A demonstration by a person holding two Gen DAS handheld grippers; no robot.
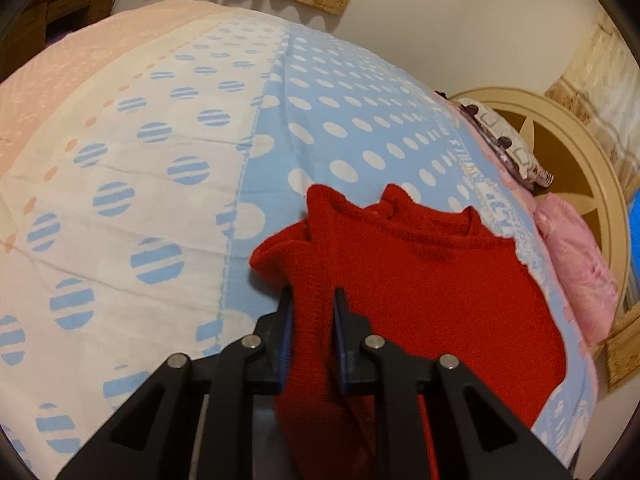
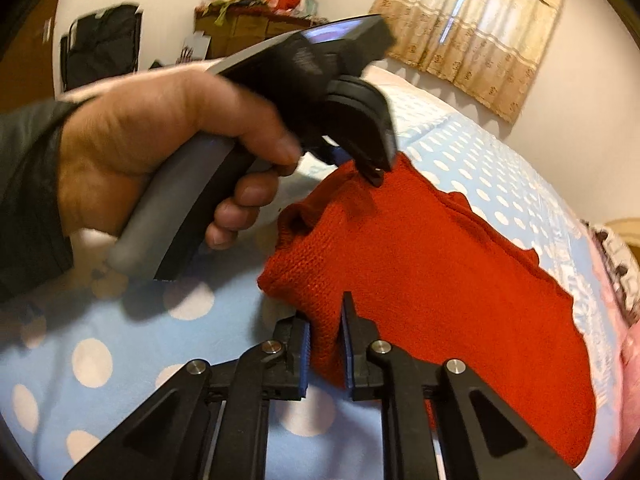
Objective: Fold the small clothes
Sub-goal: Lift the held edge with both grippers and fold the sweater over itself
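A small red knit sweater (image 1: 432, 280) lies on the blue polka-dot bedspread (image 1: 340, 112), its neck toward the far side. My left gripper (image 1: 313, 300) is shut on a bunched fold of its left edge and lifts it a little. In the right wrist view the sweater (image 2: 440, 280) fills the middle. My right gripper (image 2: 326, 318) is shut on its near edge. The left gripper (image 2: 374, 174), held in a hand, pinches the sweater's far left corner there.
The bedspread (image 2: 100, 352) covers the bed; a white striped-dot part (image 1: 120, 200) lies left. A pink pillow (image 1: 576, 264) and a patterned pillow (image 1: 504, 140) sit by the headboard (image 1: 580, 152) at right. A curtain (image 2: 472, 28) and a cabinet (image 2: 256, 24) stand behind.
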